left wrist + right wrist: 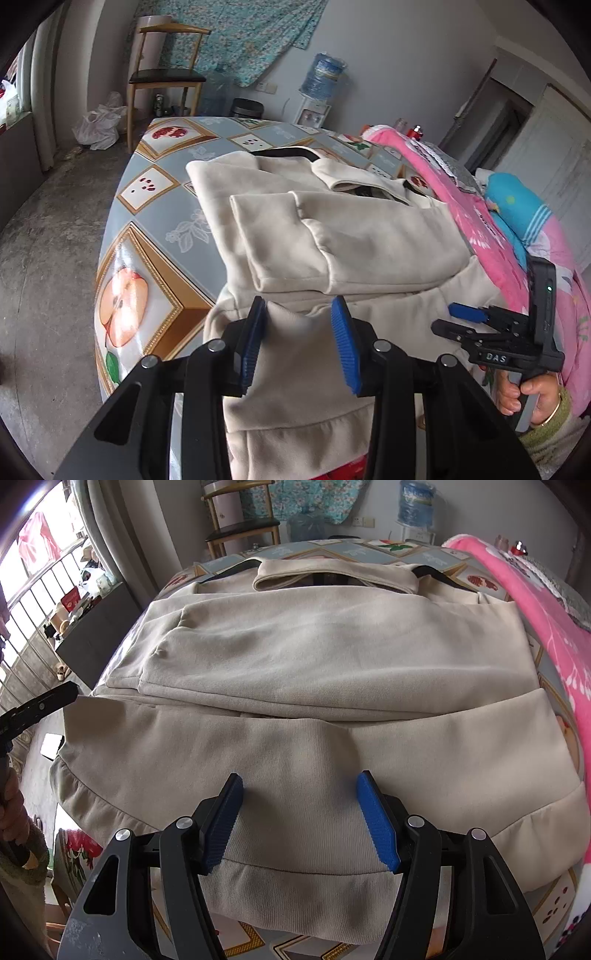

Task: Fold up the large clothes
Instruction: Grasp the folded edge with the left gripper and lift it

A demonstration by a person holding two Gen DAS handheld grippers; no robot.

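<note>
Beige sweatshirt (pixel 332 657) lies on the table (pixel 147 236), sleeves folded in. We hold both grippers, left (pixel 299 343) and right (pixel 299 819), wide apart over its bottom edge. Next we pinch and fold upward.

Both wrist cameras sit close above the near hem of the beige sweatshirt (pixel 332 236), facing across the desk (pixel 155 229). Shared area: sweatshirt, desk, wooden chair (pixel 240 524) in upper frame.
</note>
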